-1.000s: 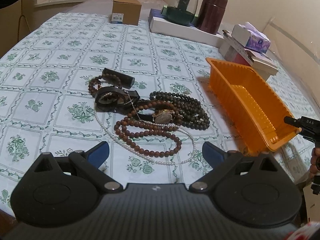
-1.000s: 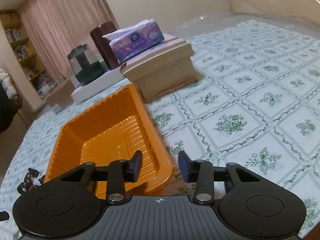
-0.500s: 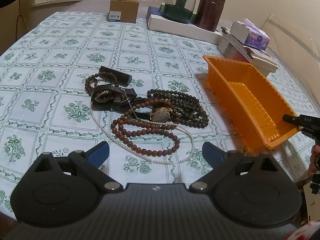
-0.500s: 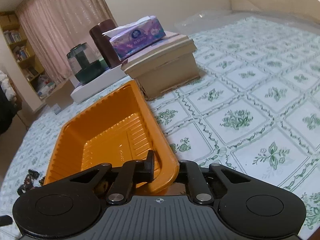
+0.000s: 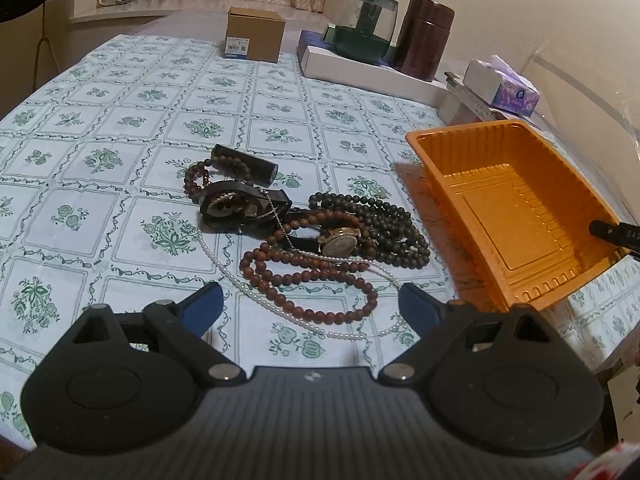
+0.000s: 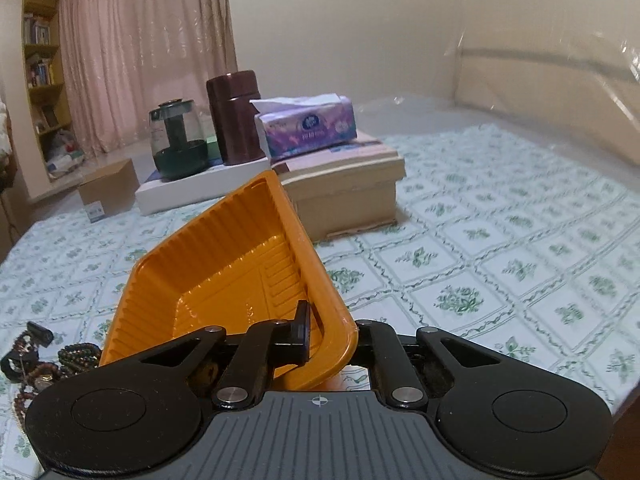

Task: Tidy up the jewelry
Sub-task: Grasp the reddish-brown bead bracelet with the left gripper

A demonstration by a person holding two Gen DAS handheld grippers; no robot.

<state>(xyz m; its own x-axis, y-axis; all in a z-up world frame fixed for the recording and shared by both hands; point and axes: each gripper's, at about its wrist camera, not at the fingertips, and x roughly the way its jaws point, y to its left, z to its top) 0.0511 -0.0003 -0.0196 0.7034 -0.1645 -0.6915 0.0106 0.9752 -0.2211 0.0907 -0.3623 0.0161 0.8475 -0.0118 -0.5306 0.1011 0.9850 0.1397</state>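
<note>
1. Left gripper (image 5: 310,306): jaws stand wide and have just been closing a little; nothing lies between the blue fingertips (image 5: 204,308), which hang above the floral tablecloth (image 5: 120,128).
2. Right gripper (image 6: 332,334): clamped narrow on the near corner wall of the orange tray (image 6: 224,264), one finger inside the tray, the other outside the rim. The tray is tilted, its held corner raised off the cloth.
3. Orange tray in the left wrist view (image 5: 516,216): at 3 o'clock of the jewelry, holding nothing; the right gripper's dark finger (image 5: 614,234) shows at its right rim.
4. Jewelry pile, mid-table, just beyond the left gripper at 12 o'clock: brown bead necklace (image 5: 320,276), pearl strand (image 5: 352,335), gold-faced watch (image 5: 340,242), dark bead strands (image 5: 384,228), black case (image 5: 244,162).
5. Background, 12 to 2 o'clock: cardboard box (image 5: 255,39), glass pot (image 5: 366,32), dark canister (image 5: 424,38), tissue pack (image 5: 508,88).
</note>
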